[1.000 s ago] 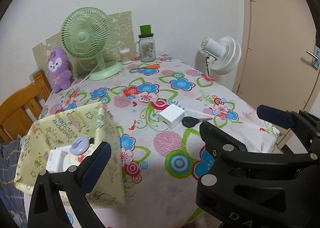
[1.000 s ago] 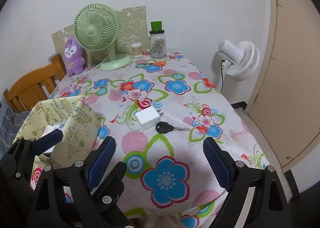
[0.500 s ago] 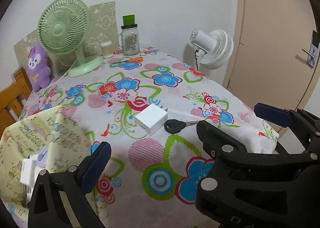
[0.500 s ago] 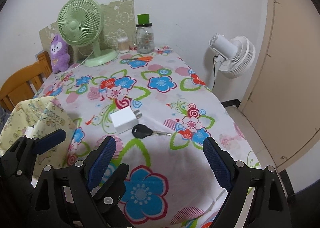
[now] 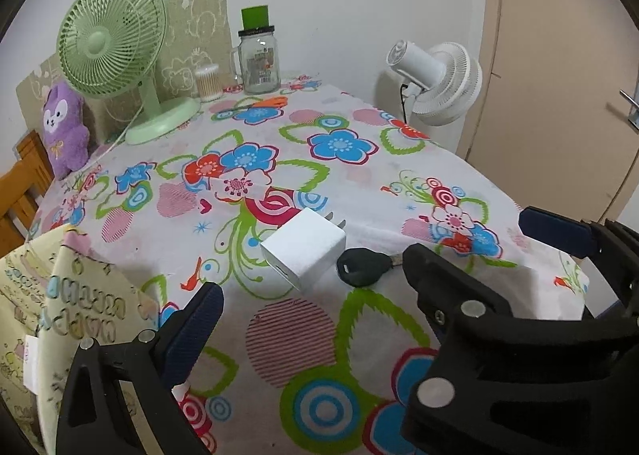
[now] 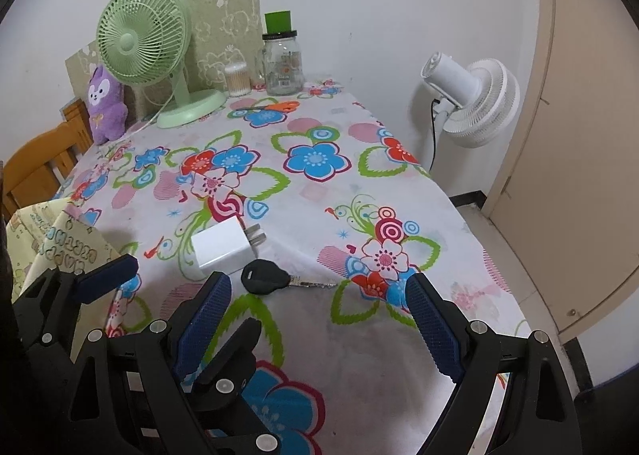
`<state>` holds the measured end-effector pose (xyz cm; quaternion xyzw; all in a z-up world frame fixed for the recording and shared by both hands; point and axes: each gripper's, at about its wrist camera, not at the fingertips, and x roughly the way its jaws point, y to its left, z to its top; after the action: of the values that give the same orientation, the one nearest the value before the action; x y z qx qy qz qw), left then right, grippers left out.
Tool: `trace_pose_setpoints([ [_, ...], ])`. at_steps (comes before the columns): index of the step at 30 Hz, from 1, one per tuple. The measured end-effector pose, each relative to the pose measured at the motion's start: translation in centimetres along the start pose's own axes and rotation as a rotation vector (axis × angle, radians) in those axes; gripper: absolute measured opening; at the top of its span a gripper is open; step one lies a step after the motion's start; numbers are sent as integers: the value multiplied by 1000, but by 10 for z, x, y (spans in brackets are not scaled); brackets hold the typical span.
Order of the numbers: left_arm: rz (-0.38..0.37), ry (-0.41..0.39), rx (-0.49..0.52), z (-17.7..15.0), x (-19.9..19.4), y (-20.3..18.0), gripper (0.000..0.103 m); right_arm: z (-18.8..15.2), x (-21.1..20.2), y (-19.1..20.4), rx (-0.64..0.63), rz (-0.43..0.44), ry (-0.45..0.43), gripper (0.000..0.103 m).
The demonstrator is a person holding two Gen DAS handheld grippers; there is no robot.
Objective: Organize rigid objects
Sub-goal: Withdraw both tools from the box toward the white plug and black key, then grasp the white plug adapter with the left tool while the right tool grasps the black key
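Matt white plastic charger [image 5: 303,253]; black plastic-headed metal key [image 6: 275,280]; printed cloth tablecloth [image 5: 339,175]; glossy wooden chair [image 6: 36,171].

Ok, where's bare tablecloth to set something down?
Free: the middle stretch between the green fan and the white charger, and the right side beyond the key. Crowded: the back edge around the glass jar, and the left edge by the yellow bag.

No text could be read with certainty. The yellow bag [image 5: 60,307] at the table's left edge carried rows of bubble lettering, too warped and blurred to make out. The jar [image 6: 282,65] by the wall bore a label with small print, illegible in both views. A white tag [image 5: 30,363] on the bag showed faint red marks, also unreadable.
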<state>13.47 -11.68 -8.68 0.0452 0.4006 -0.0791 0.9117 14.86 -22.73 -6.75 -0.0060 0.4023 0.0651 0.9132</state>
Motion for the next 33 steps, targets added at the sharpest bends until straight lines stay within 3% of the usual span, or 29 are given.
trace_pose_setpoints([
  [18,53,44,-46,19,43,11,99,15,43,-11,46,7,41,91],
  [28,43,53,-47,25,55,12,91,19,54,-16,66,-7,56,91],
  [30,39,51,-49,25,55,13,86,19,55,-17,73,-6,58,91],
  [33,23,54,-55,26,57,14,70,21,56,-18,72,-10,60,91],
])
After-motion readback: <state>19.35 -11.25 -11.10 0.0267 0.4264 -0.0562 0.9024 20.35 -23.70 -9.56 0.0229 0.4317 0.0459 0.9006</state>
